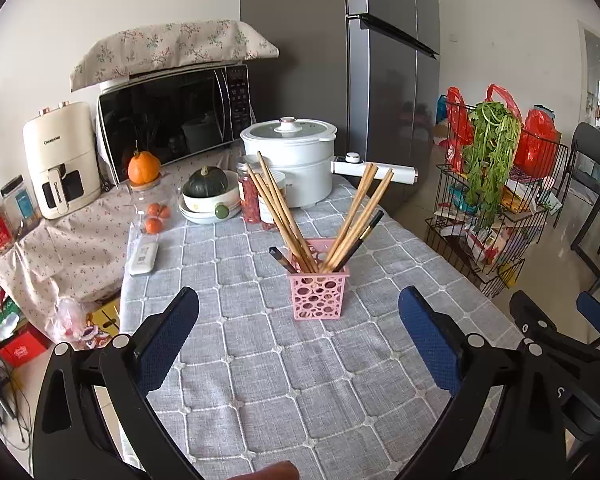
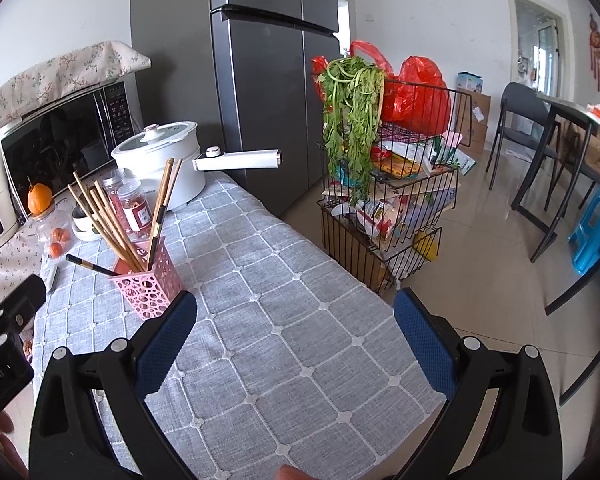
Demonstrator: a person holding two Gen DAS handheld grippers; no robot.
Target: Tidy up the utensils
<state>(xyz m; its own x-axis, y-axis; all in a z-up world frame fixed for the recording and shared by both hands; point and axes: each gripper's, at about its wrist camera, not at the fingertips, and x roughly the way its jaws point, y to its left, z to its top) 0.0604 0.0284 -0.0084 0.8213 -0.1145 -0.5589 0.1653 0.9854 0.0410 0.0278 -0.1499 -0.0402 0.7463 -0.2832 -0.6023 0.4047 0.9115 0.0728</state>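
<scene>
A pink perforated holder [image 1: 319, 295] stands on the grey checked tablecloth [image 1: 284, 380]. It holds several wooden chopsticks [image 1: 284, 212] fanned left and right, plus dark chopsticks [image 1: 360, 240] leaning out. My left gripper [image 1: 299, 312] is open and empty, just short of the holder, jaws wide on either side of it. The holder also shows in the right wrist view [image 2: 148, 286], left of my right gripper [image 2: 295, 314], which is open and empty over the cloth near the table's right edge. The right gripper's body shows at the right edge of the left wrist view [image 1: 560, 344].
A white electric pot [image 1: 290, 160], jars [image 1: 250, 192], a bowl with a squash [image 1: 210, 196], oranges [image 1: 156, 216] and a remote [image 1: 143, 258] sit behind the holder. A microwave [image 1: 172, 120] and air fryer [image 1: 62, 164] stand at back left. A wire rack [image 2: 392, 208] stands right of the table.
</scene>
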